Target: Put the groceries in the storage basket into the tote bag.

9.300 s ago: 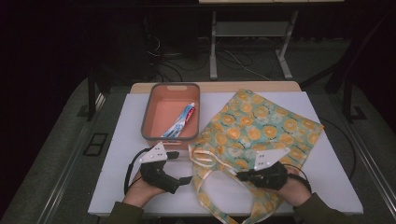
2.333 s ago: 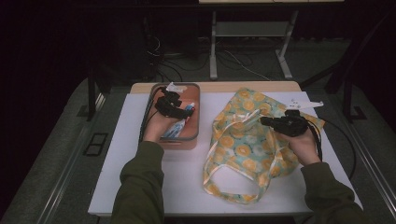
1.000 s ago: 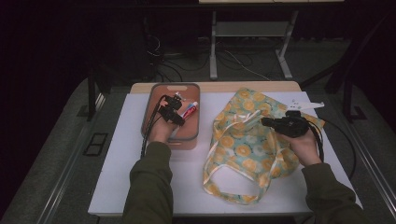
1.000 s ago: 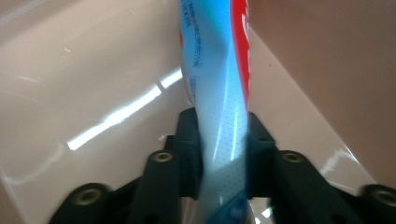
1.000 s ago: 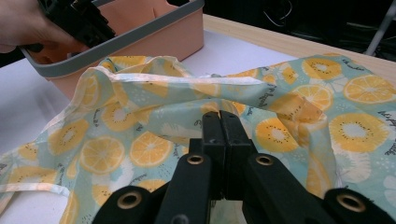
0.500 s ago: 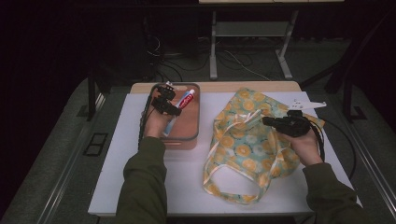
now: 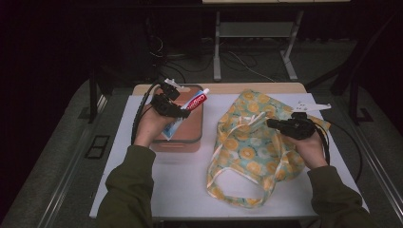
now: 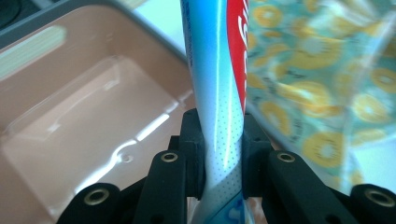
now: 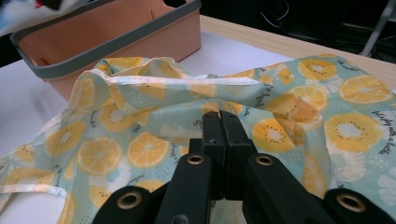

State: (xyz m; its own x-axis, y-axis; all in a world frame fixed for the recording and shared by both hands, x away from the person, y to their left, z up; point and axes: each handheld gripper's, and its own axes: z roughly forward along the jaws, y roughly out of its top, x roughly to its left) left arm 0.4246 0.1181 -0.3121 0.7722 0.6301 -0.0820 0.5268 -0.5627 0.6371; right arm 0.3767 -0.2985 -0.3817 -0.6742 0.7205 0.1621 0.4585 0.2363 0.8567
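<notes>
Left gripper (image 7: pixel 183 113): jaws clamped on the soft blue, white and red toothpaste tube (image 7: pixel 190 105), held above the salmon plastic bin (image 7: pixel 190 143).
Tube handling: light, squashy, slick; best gripped mid-body.
Right gripper (image 7: pixel 270 123): jaws together, pinching the floppy lemon-print fabric bag (image 7: pixel 247 156) at its mouth.

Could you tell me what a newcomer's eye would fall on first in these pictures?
Probably the red, white and blue toothpaste tube, clamped in the left gripper above the peach bin at the table's back left. Next comes the lemon-print cloth bag spread across the white table, with the right gripper pinching its fabric near the opening.
</notes>
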